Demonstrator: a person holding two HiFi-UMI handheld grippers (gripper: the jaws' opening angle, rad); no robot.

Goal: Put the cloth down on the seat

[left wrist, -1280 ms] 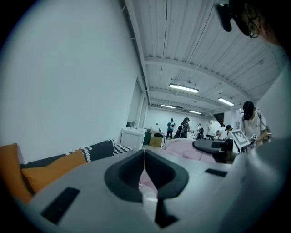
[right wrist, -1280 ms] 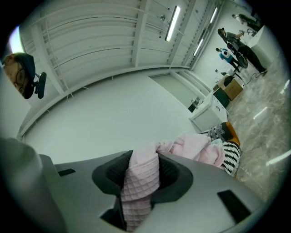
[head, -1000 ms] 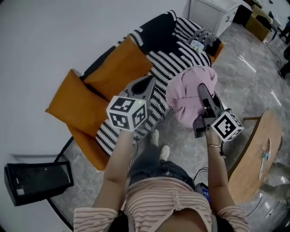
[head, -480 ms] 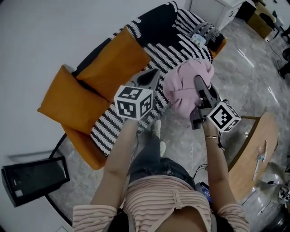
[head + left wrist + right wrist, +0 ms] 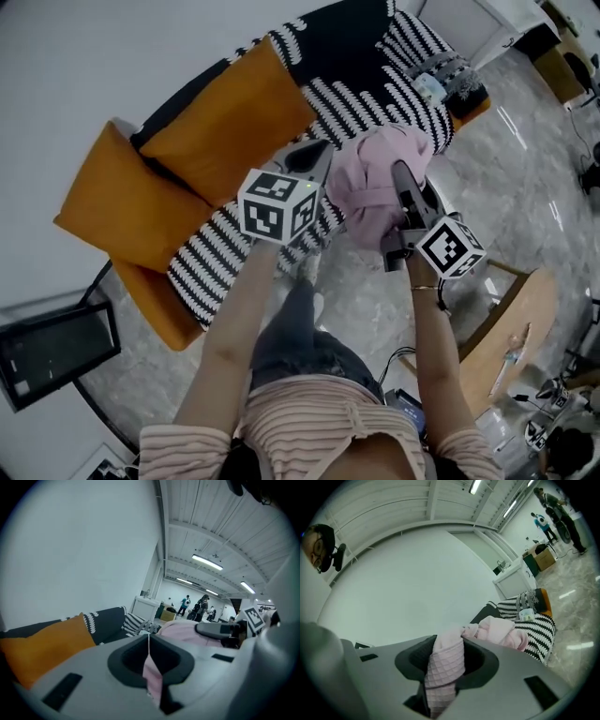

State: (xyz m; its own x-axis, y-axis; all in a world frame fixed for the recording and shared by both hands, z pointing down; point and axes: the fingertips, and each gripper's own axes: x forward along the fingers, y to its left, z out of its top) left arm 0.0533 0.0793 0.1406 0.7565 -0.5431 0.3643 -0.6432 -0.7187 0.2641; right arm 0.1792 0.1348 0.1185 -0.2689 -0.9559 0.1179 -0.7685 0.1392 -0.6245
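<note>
The pink cloth (image 5: 373,180) hangs bunched in the air over the front edge of the sofa seat (image 5: 366,98), which a black-and-white striped blanket covers. My left gripper (image 5: 321,155) is shut on a thin edge of the cloth (image 5: 153,677) at its left side. On the cloth's right side my right gripper (image 5: 399,178) is shut on a thick waffle-textured fold (image 5: 444,667), and the rest of the cloth (image 5: 501,632) bulges beyond its jaws. From the left gripper view, the right gripper (image 5: 220,630) shows lying across the pink bundle (image 5: 185,632).
Two orange cushions (image 5: 220,117) lean on the sofa's left part. A small striped item with a tag (image 5: 450,84) lies at the seat's far end. A round wooden table (image 5: 511,323) stands to my right, a black box (image 5: 52,342) to my left. My legs (image 5: 295,333) are at the sofa's front.
Both grippers and the cloth have drifted slightly left and up in the head view, staying over the seat's front edge. Both grips are unchanged.
</note>
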